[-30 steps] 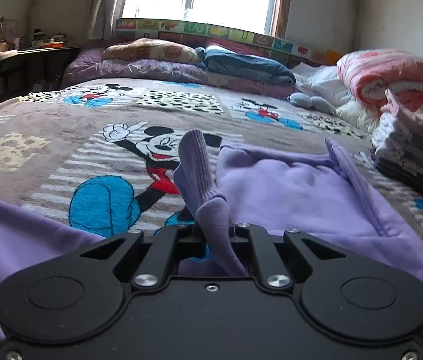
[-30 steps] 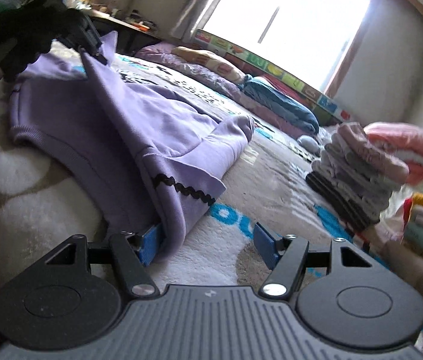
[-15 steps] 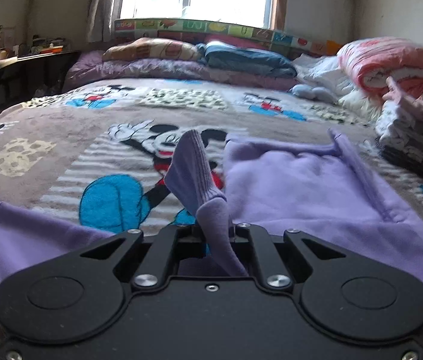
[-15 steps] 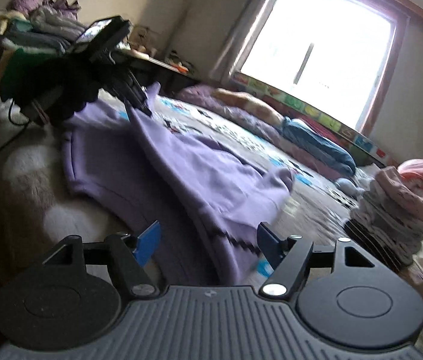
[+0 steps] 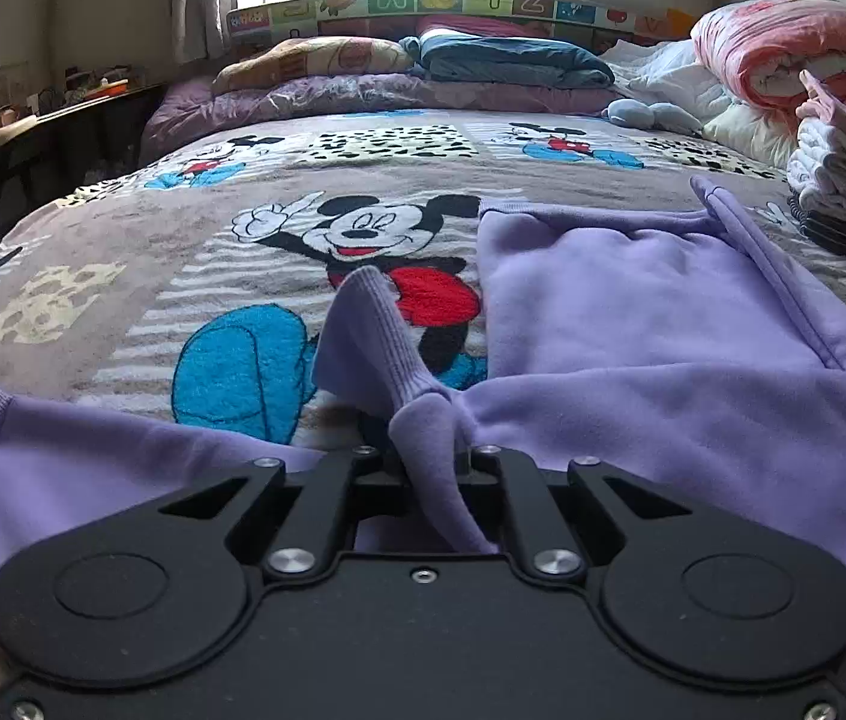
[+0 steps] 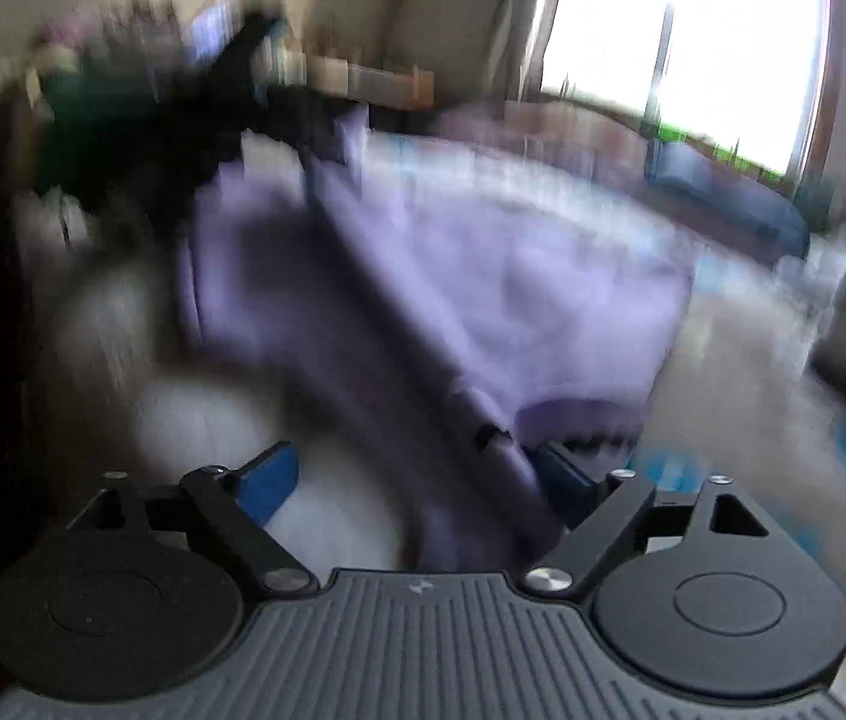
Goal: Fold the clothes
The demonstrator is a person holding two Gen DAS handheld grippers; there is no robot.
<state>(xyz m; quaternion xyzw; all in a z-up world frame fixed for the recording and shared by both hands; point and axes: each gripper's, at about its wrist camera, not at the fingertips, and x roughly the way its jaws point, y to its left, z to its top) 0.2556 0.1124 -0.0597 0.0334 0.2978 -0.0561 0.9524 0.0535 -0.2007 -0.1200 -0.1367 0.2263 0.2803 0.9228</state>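
Left gripper (image 5: pixel 426 456), angled down, pinches the ribbed cuff (image 5: pixel 381 330) of a fleecy purple sweatshirt (image 5: pixel 651 306); right gripper (image 6: pixel 417 483) is opening, gripping nothing.

Cartoon-mouse bedspread (image 5: pixel 123 276) spread across frame centre; pillows (image 5: pixel 315 57) stacked upper centre; pink rolled blanket (image 5: pixel 783 42) seen upper right.

the sweatshirt (image 5: pixel 633 300) lies spread on the bed blanket (image 5: pixel 183 252), its ribbed cuff (image 5: pixel 375 336) sticking up before the left gripper (image 5: pixel 423 462); pillows (image 5: pixel 315 60) and folded quilts (image 5: pixel 507 60) lie behind, a clothes stack (image 5: pixel 843 180) to the right
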